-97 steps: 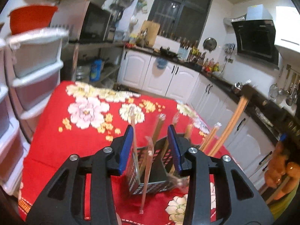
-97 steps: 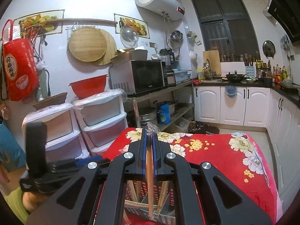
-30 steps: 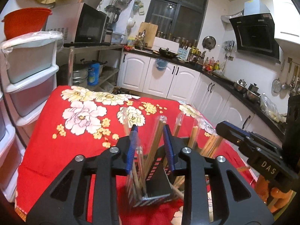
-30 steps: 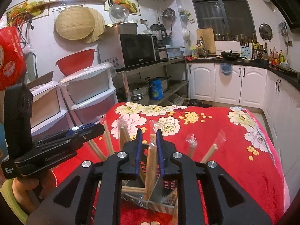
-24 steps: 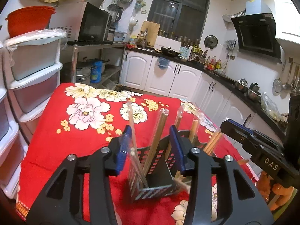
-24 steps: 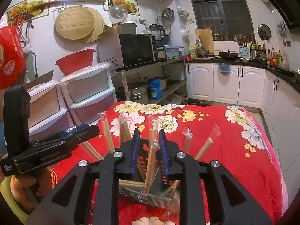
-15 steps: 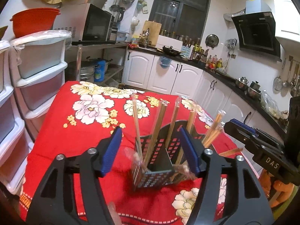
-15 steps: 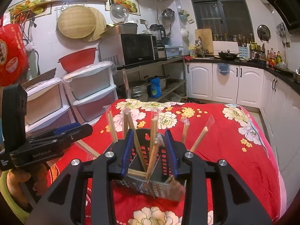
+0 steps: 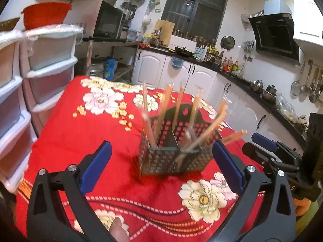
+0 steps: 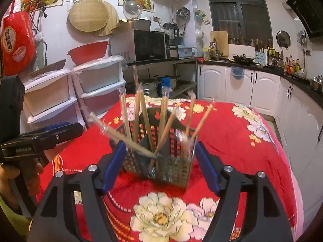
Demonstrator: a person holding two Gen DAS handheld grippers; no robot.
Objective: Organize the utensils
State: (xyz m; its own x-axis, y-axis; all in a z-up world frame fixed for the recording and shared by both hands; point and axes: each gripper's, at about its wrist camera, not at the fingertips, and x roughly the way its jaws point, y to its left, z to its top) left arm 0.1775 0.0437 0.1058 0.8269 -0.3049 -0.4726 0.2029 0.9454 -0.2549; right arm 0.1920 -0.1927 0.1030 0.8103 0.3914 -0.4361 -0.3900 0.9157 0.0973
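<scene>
While both hand-held grippers are hanging back from the rack, the left wrist view is showing the left hand-held gripper (image 9: 161, 167) with its blue pads spread wide, having just been opening, and nothing is pressed between them. The black perforated holder (image 9: 175, 151) is standing upright on the red flowered surface (image 9: 84, 133), near its middle, framed by the open jaws but clear of both. The wrapped chopsticks (image 9: 177, 111) are standing in its compartments, butts down and tips up, so each long axis is running roughly vertical; they are fanning outward because they are only leaning on the rims and dividers. One pair is tipping far to the right, close to lying level over the rim. The right hand-held gripper (image 9: 264, 143) is showing at the right edge.

From the right wrist view, the right hand-held gripper (image 10: 159, 167) is also standing wide, having just been opening, with the holder (image 10: 161, 161) between its pads but, as far as I can tell, untouched. The chopsticks (image 10: 163, 117) are pointing up and splaying, and one pair is slanting low toward the left hand-held gripper (image 10: 50, 135). That one looks to me the likeliest to slip out.
</scene>
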